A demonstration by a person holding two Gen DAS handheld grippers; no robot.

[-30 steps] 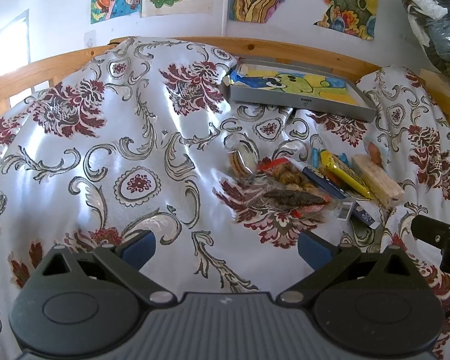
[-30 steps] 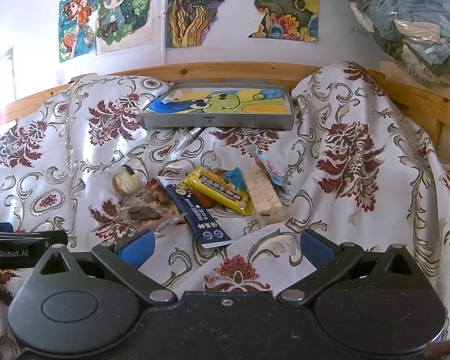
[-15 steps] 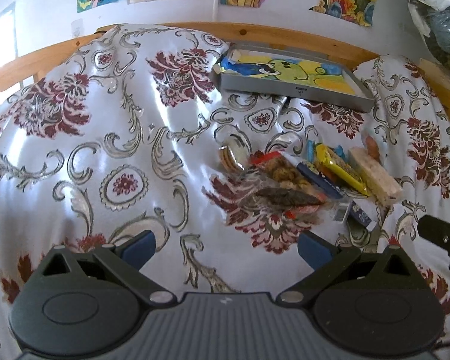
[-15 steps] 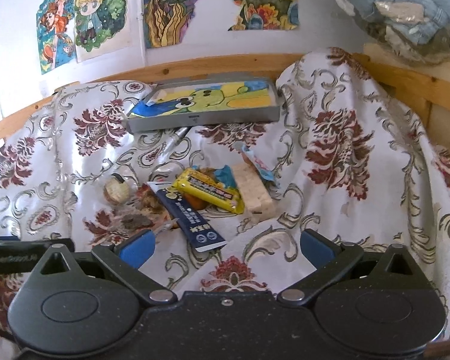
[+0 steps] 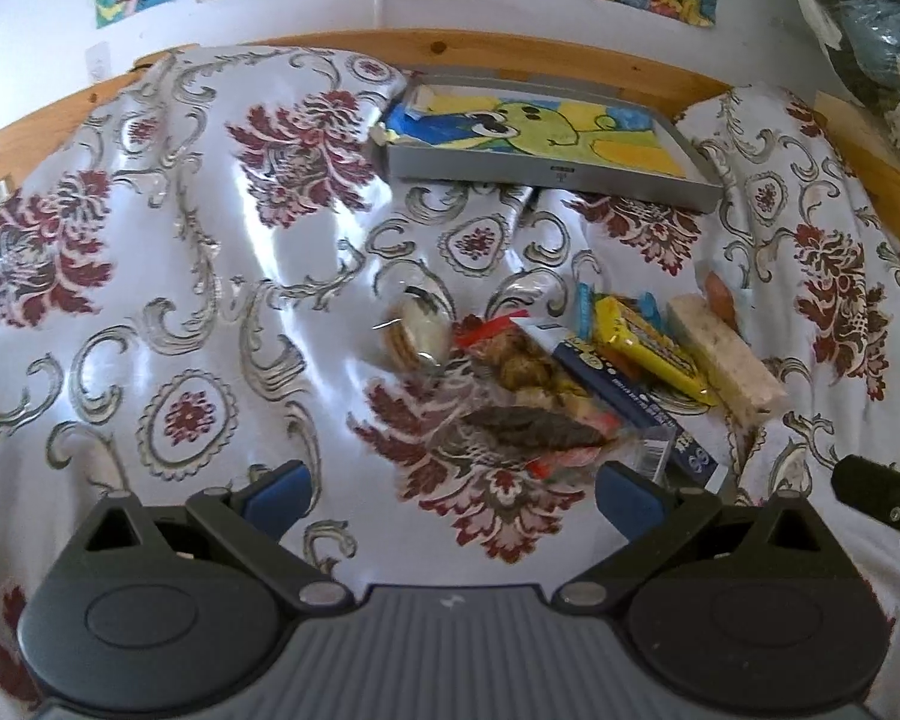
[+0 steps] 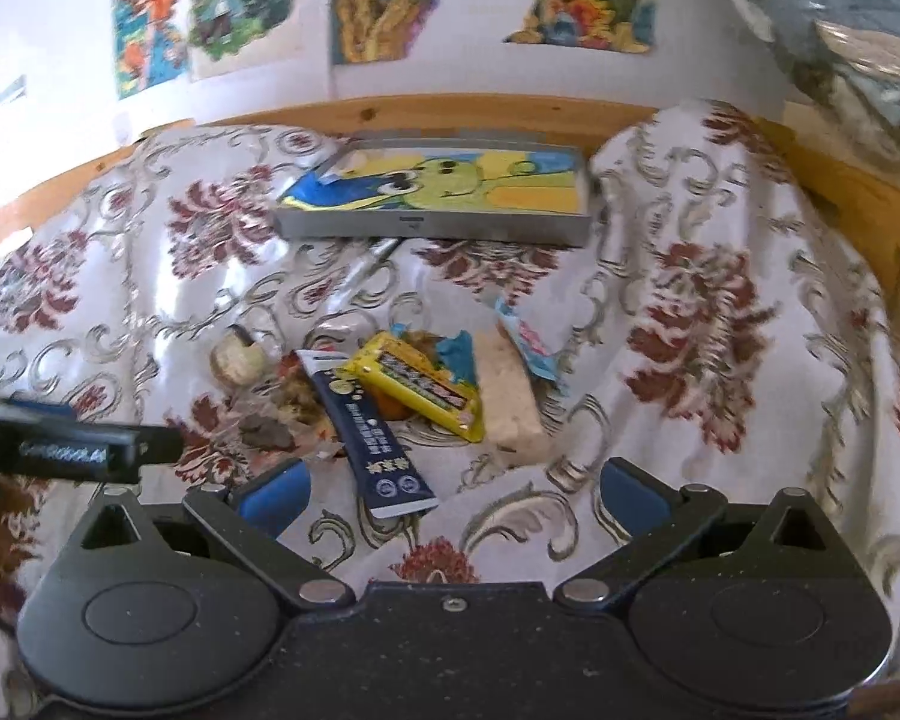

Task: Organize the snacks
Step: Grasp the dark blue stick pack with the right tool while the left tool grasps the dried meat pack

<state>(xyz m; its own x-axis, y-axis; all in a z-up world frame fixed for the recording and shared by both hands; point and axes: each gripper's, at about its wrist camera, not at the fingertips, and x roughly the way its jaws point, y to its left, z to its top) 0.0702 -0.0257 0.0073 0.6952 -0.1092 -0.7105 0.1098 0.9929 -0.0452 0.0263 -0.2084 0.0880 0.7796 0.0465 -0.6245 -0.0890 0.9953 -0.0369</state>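
Above snack pile [image 5: 546,372], both grippers' jaws wide apart, empty.

You see little legible print here. The left gripper [image 6: 60,450], jutting into your right wrist view, carries pale lettering along its arm, too smeared to read. The dark blue packet [image 6: 369,432] bears white characters and round seals, unreadable. The yellow bar wrapper [image 6: 417,384] shows blurred print. A small dark mark sits on the grey tray [image 6: 432,225] front wall, illegible.
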